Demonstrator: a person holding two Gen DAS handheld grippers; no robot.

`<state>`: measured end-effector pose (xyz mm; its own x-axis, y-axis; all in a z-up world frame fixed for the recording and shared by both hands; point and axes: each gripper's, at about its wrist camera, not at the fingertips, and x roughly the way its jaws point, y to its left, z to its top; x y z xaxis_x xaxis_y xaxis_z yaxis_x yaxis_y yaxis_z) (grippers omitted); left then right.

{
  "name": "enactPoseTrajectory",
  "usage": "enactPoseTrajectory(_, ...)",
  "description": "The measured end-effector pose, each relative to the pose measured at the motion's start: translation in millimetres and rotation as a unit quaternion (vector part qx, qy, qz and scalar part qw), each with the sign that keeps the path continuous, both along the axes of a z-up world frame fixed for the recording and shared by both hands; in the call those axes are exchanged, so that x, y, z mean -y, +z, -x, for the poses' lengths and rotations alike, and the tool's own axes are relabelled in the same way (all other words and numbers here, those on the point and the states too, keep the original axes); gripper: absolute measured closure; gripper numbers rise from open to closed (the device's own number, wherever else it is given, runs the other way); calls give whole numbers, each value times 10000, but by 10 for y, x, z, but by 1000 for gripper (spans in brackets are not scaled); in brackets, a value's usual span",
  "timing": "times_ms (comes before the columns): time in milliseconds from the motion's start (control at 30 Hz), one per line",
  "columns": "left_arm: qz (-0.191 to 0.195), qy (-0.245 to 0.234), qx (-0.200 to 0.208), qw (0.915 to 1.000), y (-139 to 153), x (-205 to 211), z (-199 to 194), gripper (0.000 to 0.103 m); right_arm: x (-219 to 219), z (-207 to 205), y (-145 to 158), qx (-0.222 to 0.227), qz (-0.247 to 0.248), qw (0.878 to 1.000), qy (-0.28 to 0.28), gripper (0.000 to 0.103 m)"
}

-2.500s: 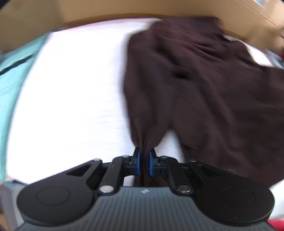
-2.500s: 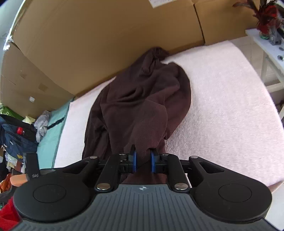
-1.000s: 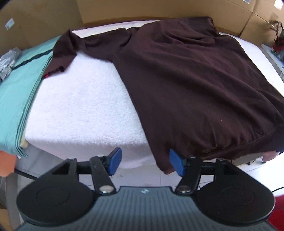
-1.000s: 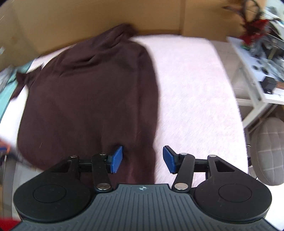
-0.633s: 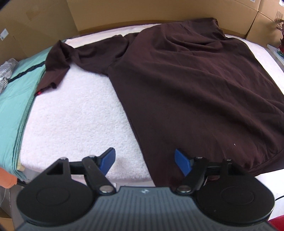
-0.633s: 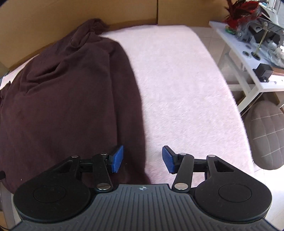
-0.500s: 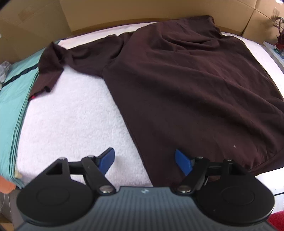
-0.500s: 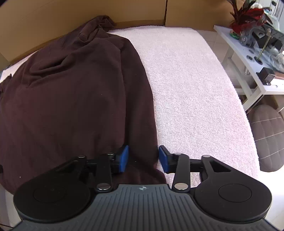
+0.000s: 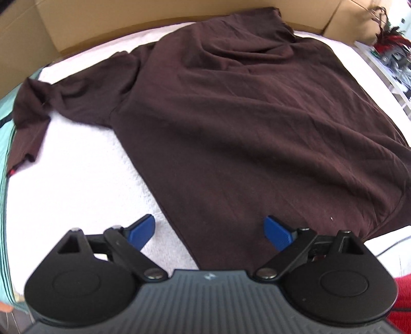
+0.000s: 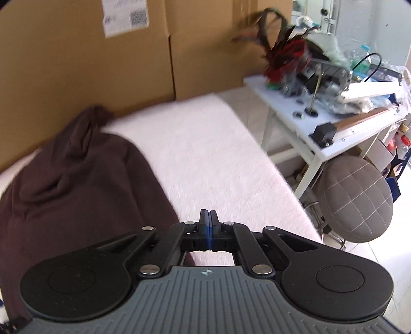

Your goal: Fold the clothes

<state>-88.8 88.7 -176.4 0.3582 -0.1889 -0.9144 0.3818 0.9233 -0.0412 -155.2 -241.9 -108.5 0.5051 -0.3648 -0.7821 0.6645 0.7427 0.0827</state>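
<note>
Looking down the left wrist view: brown long-sleeved shirt point(image 9: 244, 123) lies spread flat on the white towel-covered worktop point(image 9: 77, 185), body filling centre and right of frame, collar end at the top against the cardboard boxes point(image 9: 64, 23). One sleeve point(image 9: 64, 100) runs out to the upper left, its cuff bunched and draped onto a teal cloth point(image 9: 3, 164) at the left edge. The other sleeve I cannot find in either view.

Left tool point(image 9: 210, 231): released, blue pads wide apart, straddling the shirt's near-left hem corner at bottom centre. Nothing between the pads is gripped.

Right tool point(image 10: 208, 226): pads clenched together, no fabric visible between them. In the right wrist view it sits at lower centre, just beside the shirt's point(image 10: 77, 185) right edge, pointing past it toward bare towel and a cluttered white side table point(image 10: 334, 123) with a grey stool point(image 10: 357, 200) at right. That frame is blurred.

Judgement: shirt is laid out unfolded; no fold line shows. My read is a spread-and-smooth stage ahead of a fold, with the body still faintly wrinkled near the collar.

Next move calls for: a firm pinch on an edge or the outstretched sleeve, lifting enough to clear the towel's drag, and carrying it across the body without rucking the layer underneath. The right tool needs opening before it can take any cloth.
</note>
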Motion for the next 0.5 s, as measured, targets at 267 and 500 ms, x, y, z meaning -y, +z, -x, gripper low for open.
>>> enactPoseTrajectory(267,90,-500,-164,9986,-49,-63,-20,3,-117,-8,-428,-525,-625,9962,-317,65)
enactPoseTrajectory(500,-10,-931,-67,9956,-80,-84,65,1,-379,-73,-634,-761,-345,9952,-502,59)
